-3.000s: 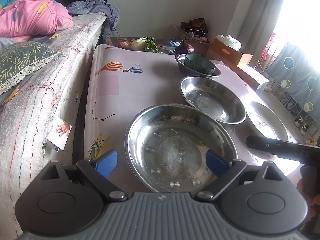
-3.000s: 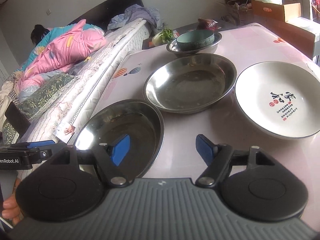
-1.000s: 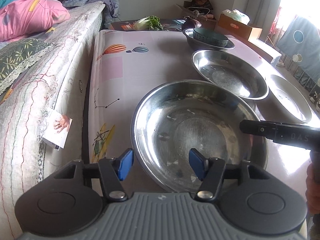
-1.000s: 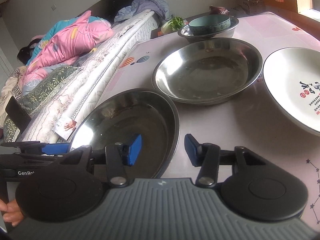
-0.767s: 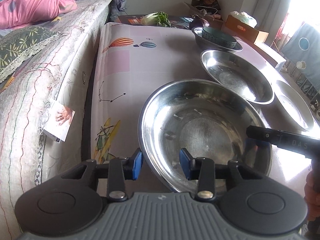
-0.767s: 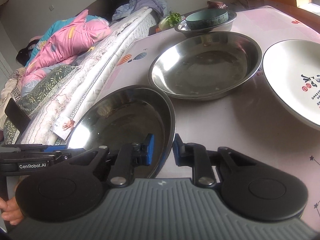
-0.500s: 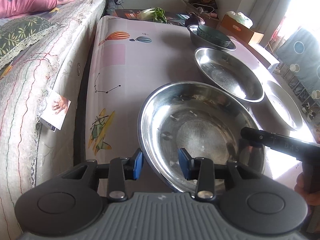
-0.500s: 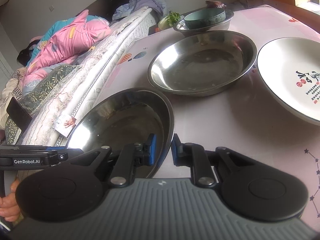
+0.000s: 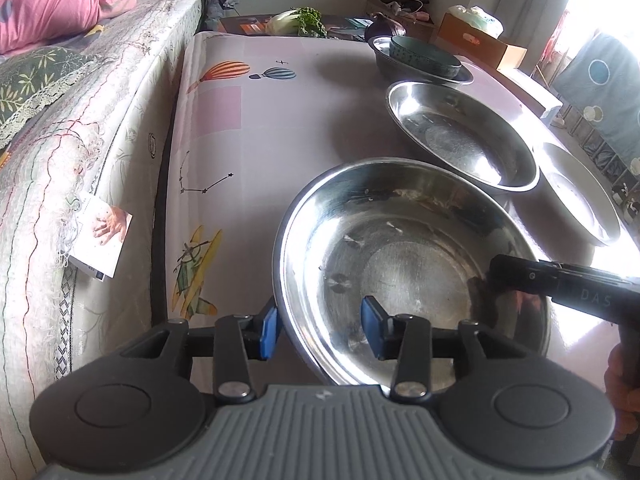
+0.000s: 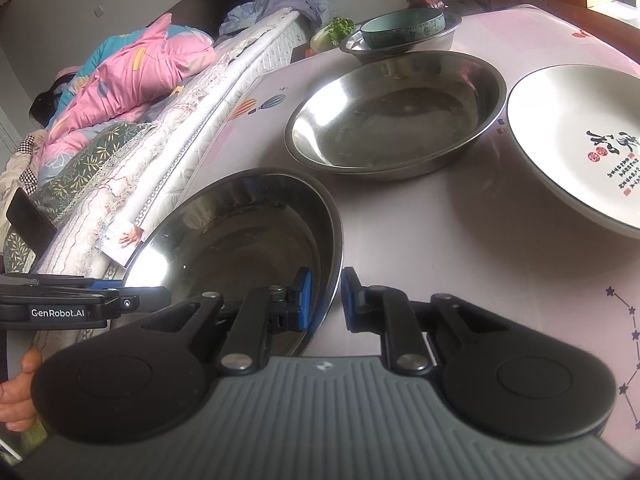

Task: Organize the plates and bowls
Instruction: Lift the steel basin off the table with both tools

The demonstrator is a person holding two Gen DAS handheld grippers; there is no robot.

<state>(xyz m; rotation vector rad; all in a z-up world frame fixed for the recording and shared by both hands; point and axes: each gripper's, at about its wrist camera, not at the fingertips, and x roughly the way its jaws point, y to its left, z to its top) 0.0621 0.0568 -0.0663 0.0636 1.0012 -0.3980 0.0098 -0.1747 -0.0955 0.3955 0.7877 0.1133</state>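
Both grippers, left and right, have their fingers pinched on opposite rims of the near bowl at the worktop edge by the bed, so any uneven lift could let that slick steel slip out.

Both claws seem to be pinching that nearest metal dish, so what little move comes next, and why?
Probably lift it and carry it toward the second steel basin. The left claw and right claw each straddle the near steel basin rim on opposite sides, and matching basins likely nest together.
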